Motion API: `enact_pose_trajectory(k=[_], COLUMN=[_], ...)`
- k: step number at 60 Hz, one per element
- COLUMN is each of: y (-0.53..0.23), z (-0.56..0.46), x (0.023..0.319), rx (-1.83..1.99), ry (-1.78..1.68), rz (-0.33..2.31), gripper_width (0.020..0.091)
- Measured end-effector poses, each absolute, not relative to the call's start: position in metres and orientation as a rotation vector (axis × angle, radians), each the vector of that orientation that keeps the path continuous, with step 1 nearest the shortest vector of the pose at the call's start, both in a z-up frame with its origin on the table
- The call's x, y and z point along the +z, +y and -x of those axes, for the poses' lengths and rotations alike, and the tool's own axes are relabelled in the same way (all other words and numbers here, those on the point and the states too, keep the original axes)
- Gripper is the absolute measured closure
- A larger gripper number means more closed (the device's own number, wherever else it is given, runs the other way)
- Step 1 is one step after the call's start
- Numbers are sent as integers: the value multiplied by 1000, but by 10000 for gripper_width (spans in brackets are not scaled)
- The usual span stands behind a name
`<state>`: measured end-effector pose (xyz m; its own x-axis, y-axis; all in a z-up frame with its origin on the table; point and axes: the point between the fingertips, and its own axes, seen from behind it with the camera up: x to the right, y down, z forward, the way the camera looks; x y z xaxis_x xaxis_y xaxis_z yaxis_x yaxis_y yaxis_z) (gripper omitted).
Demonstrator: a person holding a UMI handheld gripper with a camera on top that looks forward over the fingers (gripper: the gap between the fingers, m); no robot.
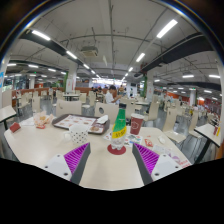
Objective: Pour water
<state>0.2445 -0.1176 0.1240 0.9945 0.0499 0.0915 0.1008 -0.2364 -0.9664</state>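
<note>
A green bottle (119,124) with a red and yellow label and a white lower part stands upright on a red coaster (117,150) on the pale table (40,145). It is just ahead of my gripper (112,158), centred on the gap between the fingers. The gripper is open, its purple pads (76,157) spread wide to either side, and nothing is between them. A white patterned cup (79,132) stands to the left of the bottle, beyond the left finger.
A tray (80,124) with items lies behind the cup. A red packet (136,126) sits right of the bottle, and small items (14,127) lie at the table's far left. Chairs and further tables fill the hall behind.
</note>
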Motion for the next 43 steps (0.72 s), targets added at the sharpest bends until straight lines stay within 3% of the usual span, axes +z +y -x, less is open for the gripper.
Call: enact_pose_trajectory(k=[18,43], y=[-216,-241], z=[-221,-209], x=[139,120], rx=[-91,-28], ry=[-106,-53], rz=[1783,1832], gripper_width=[254,244])
